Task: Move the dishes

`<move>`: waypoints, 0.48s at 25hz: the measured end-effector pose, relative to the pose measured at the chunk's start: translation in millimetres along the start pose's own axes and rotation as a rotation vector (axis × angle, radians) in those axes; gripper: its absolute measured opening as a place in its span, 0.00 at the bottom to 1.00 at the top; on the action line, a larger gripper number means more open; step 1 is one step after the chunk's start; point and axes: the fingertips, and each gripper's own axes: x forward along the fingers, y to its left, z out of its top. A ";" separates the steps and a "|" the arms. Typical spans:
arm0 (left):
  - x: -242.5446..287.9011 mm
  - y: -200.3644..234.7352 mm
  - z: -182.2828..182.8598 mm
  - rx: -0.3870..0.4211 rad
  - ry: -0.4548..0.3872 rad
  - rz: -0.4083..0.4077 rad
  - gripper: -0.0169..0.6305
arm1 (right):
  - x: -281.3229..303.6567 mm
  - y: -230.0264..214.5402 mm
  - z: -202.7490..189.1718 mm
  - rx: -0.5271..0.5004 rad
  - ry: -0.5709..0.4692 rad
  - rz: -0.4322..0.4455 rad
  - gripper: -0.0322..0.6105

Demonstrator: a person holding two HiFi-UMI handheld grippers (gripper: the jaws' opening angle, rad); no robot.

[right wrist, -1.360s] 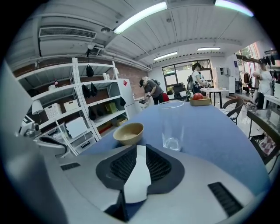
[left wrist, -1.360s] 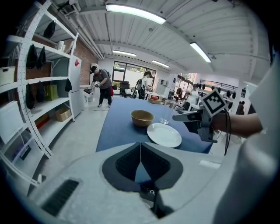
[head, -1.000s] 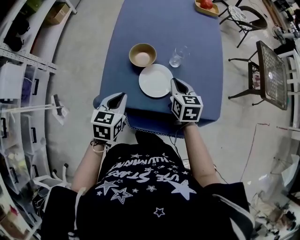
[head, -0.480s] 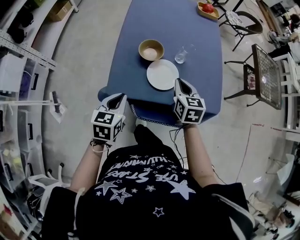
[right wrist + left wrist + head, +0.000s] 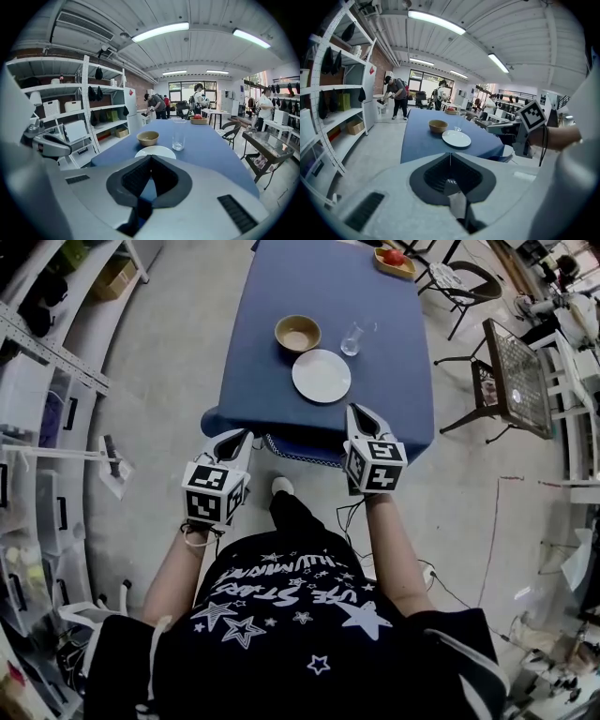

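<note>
Plate [image 5: 322, 376] near table [image 5: 281, 409] edge, beside bowl [image 5: 297, 333]

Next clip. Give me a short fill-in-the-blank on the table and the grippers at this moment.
The white plate lies on a table whose cloth is ___.
In the head view, the tan bowl sits to the ___ of the glass.
The left gripper and the right gripper each have jaws ___, holding nothing.
The tray at the table's far end holds a ___ fruit.
Missing words: blue; left; shut; red.
</note>
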 end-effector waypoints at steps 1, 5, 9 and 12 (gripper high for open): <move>-4.6 -4.3 -2.2 0.003 -0.003 -0.004 0.06 | -7.2 0.7 -1.7 0.001 -0.005 -0.003 0.06; -24.2 -16.5 -10.6 0.017 -0.014 -0.016 0.06 | -34.0 5.2 -7.9 0.013 -0.024 -0.022 0.06; -48.1 -28.5 -17.5 0.028 -0.031 -0.019 0.06 | -60.5 14.5 -16.5 0.017 -0.033 -0.032 0.06; -66.6 -38.6 -24.9 0.040 -0.045 -0.018 0.06 | -81.7 23.4 -24.3 0.021 -0.048 -0.035 0.06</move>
